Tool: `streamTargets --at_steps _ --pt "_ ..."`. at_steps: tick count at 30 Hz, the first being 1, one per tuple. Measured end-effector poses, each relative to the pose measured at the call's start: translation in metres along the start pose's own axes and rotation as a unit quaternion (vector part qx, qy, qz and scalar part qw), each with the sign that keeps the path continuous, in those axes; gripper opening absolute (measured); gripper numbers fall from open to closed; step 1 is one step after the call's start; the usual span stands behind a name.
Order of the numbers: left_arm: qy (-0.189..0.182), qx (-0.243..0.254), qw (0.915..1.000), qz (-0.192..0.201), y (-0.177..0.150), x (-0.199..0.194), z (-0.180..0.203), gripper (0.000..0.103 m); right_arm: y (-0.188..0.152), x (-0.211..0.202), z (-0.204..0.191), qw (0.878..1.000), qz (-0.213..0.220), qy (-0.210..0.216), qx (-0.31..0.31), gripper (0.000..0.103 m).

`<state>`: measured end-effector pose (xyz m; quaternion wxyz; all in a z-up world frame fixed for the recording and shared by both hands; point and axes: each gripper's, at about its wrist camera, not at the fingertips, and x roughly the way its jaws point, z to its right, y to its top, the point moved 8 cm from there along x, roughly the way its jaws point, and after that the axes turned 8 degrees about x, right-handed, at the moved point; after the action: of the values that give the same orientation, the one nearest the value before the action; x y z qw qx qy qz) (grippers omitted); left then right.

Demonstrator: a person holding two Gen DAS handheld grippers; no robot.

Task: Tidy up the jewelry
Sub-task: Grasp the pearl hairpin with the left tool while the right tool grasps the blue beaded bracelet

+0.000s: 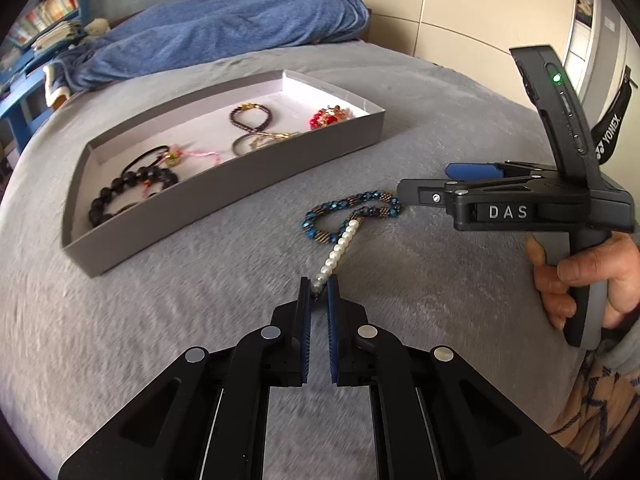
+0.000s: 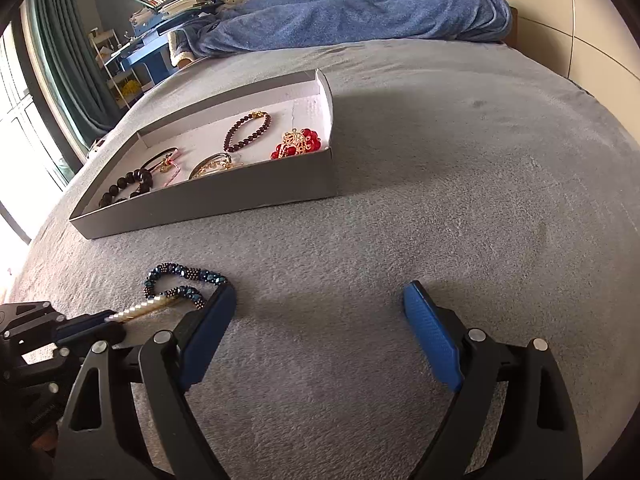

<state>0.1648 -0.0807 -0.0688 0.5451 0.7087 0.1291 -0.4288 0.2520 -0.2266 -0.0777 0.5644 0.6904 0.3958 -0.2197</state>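
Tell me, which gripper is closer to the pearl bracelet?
Left. The left gripper is shut on the near end of the pearl bracelet. The right gripper is open beside it, its pads not touching the pearls.

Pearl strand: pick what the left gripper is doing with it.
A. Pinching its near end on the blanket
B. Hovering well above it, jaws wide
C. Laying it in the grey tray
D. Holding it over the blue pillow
A: the left gripper has its blue pads closed on the near end of the pearl strand, which stretches across the grey blanket toward the blue beaded bracelet.
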Motion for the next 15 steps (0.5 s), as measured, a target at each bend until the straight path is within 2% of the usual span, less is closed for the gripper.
streamTargets --at_steps 4,10,15 --pt "0.012 -0.012 0.9999 -0.003 -0.021 -0.014 -0.016 0.008 0.000 -0.005 -0.008 1.000 0.010 0.014 -0.015 0.085" --pt "0.027 -0.042 0.9987 -0.005 -0.040 -0.028 -0.041 0.008 -0.010 -0.003 -0.042 0.996 -0.001 0.030 -0.087 0.084" --pt "0.031 -0.039 0.9988 -0.003 -0.034 -0.028 -0.043 0.029 -0.017 0.008 -0.064 0.991 -0.023 0.031 -0.130 0.074"
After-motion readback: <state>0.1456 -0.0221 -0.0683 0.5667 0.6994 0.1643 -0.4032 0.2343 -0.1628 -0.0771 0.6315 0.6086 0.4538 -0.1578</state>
